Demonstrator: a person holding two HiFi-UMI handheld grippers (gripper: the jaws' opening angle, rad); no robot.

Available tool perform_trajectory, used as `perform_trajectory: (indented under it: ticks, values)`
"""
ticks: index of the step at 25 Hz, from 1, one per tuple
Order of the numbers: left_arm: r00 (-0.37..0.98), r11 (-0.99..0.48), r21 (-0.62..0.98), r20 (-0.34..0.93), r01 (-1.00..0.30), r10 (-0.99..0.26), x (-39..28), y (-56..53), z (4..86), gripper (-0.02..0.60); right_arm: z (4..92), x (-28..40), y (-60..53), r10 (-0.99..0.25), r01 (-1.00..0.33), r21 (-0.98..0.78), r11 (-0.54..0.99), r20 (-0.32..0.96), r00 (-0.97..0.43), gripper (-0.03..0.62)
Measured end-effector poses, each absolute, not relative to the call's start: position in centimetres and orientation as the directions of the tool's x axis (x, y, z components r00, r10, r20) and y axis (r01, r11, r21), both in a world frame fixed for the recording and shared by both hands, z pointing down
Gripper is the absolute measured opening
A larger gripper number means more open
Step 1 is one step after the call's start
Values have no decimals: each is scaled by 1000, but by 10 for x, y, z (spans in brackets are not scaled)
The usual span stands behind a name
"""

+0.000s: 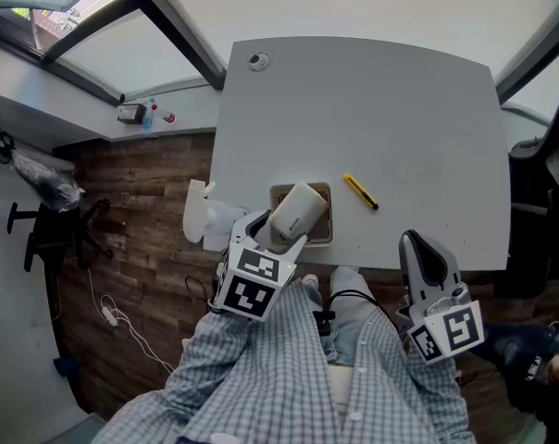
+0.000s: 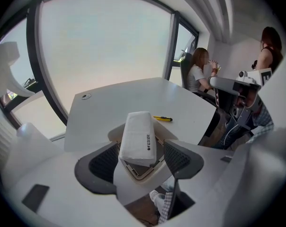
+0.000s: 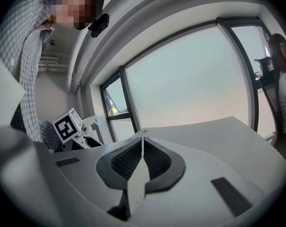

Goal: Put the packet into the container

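While the packet (image 1: 296, 213) (image 2: 139, 137) rests tilted on the container (image 1: 327, 222) (image 2: 139, 173) at the desk's (image 1: 372, 109) near edge, the left gripper (image 1: 275, 231) (image 2: 140, 157) has its jaws spread on either side of it, the pads not pressing it. The right gripper (image 1: 416, 246) (image 3: 142, 150) is off the near edge toward the right corner, jaws pressed together and empty. A yellow cutter (image 1: 360, 191) (image 2: 162, 119) lies near the container.
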State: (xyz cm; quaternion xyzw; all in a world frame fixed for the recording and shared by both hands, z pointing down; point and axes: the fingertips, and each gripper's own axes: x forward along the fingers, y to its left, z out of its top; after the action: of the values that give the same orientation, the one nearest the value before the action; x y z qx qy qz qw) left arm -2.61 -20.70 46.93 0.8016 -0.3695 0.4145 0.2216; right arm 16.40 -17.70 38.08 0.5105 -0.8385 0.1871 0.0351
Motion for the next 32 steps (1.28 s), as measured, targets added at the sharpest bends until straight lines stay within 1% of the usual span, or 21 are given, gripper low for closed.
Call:
perform_trajectory:
  ticks: [2,5,9,11,12,13,15,16,18,24,29,32]
  values:
    - [407,-623,64,807,-780,-427,-25,-206,461,310,379,162,-176,-840,-866,-270,420,246,-484,25]
    - [479,-613,122,747,-781,-461,-20,-206,440,299,375,158,-174,-834,-864,-248,437,248,-493,25]
    - [572,-655,178,682,-734,-455,-12,-201,419,207,369,156,-174,-836,-866,-229,445,239,-493,25]
    - [609,-690,189,663,-699,-435,-7,-196,411,198,363,156,-174,-840,-868,-209,451,227,-492,25]
    - [625,-706,187,650,-683,-432,-4,-194,406,178,359,156,-174,-843,-869,-198,454,219,-491,25]
    - [640,-722,180,634,-668,-434,-2,-194,401,144,355,156,-174,-846,-869,-191,457,208,-490,26]
    - [670,-750,163,597,-640,-442,1,-193,389,41,349,155,-174,-850,-868,-185,460,191,-491,25]
    - [684,-761,159,579,-629,-444,2,-193,384,23,347,155,-175,-851,-868,-180,462,187,-491,26]
    - [705,-772,160,549,-616,-449,4,-193,377,9,345,154,-176,-851,-869,-167,466,185,-492,25]
    - [764,-763,229,436,-605,-475,-3,-199,356,8,337,146,-181,-842,-859,-127,495,171,-511,25]
    - [781,-748,270,376,-607,-498,-6,-205,347,8,332,140,-183,-835,-847,-123,517,143,-531,25]
    - [805,-753,306,339,-583,-486,-5,-203,343,8,331,138,-181,-835,-846,-120,519,138,-532,25]
